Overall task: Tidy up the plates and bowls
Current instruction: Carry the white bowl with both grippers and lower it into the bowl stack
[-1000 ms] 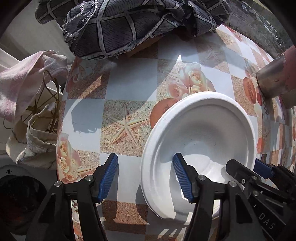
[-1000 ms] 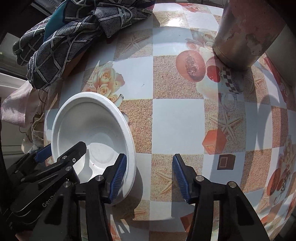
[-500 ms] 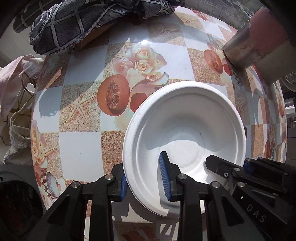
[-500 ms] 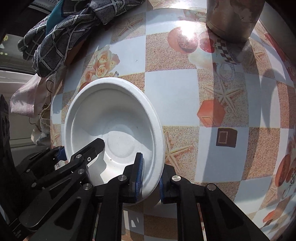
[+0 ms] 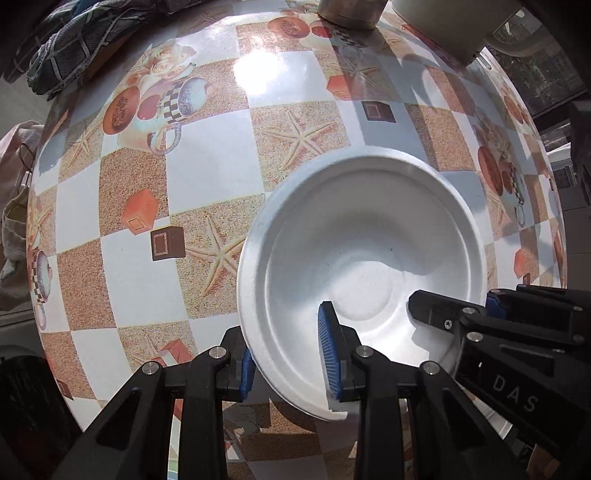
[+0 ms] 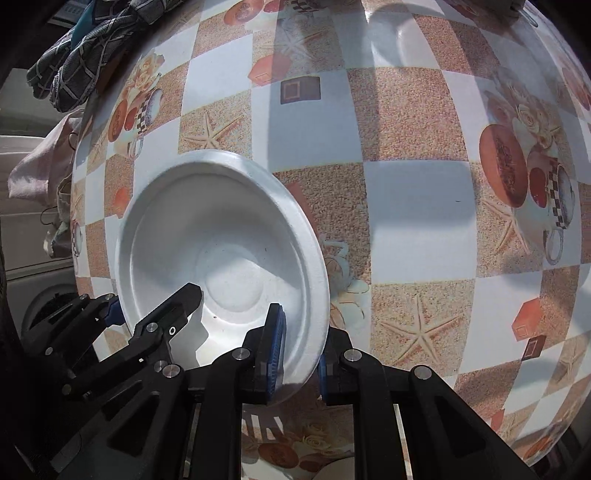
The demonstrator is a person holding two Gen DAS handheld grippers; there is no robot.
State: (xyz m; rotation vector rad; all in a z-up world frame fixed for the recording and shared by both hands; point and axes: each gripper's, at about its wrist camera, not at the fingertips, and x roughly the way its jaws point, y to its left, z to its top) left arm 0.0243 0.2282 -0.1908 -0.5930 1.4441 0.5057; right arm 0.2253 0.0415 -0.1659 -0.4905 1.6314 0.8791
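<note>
A white foam bowl point(image 5: 364, 254) is held above the checked tablecloth point(image 5: 207, 162), and both grippers grip its rim. My left gripper point(image 5: 288, 358) is shut on the near left rim, one pad inside the bowl and one outside. My right gripper point(image 6: 299, 350) is shut on the near right rim of the same bowl point(image 6: 221, 240). Each gripper shows in the other's view: the right gripper point(image 5: 491, 317) at the lower right, the left gripper point(image 6: 147, 317) at the lower left.
A dark checked cloth point(image 5: 81, 48) lies at the table's far left edge, also seen in the right wrist view point(image 6: 81, 51). A metal can point(image 5: 351, 13) and a white container point(image 5: 447, 26) stand at the far edge. Another white dish point(image 6: 417, 40) sits far back.
Both grippers closed on the bowl's rim and lifted it. The bowl has moved to the right across the table, away from the dark cloth.
</note>
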